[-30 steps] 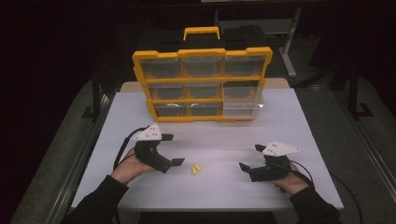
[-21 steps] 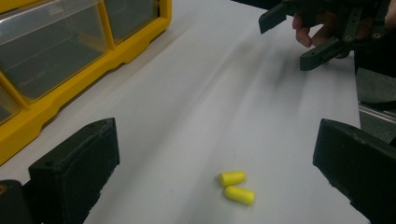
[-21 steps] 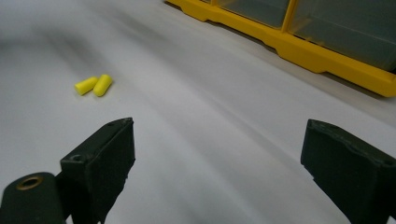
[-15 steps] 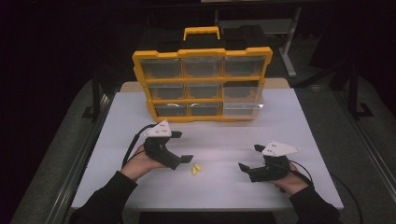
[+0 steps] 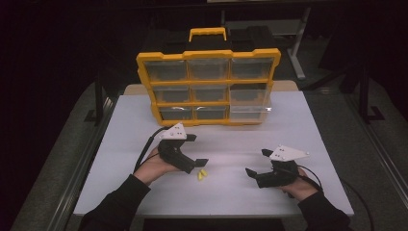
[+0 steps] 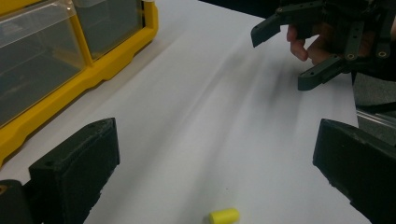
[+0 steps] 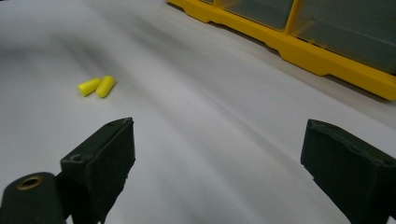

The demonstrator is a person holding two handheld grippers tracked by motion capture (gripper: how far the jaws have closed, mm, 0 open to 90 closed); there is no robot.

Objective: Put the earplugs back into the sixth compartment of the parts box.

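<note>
Near the surface's [image 5: 231,192] front edge I hang my left gripper [image 5: 197,150], jaws spread, beside two yellow earplugs [image 5: 201,174] for pickup; right gripper [image 5: 255,162] waits spread.

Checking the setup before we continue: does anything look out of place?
One clear drawer at the lower right of the yellow organizer sticks out, unlike the rest. Two yellow earplugs lie loose on the table.

A dim workshop or lab: white worktable [image 5: 288,120], yellow parts organizer [image 5: 209,86] (clear drawers), metal frames behind.
</note>
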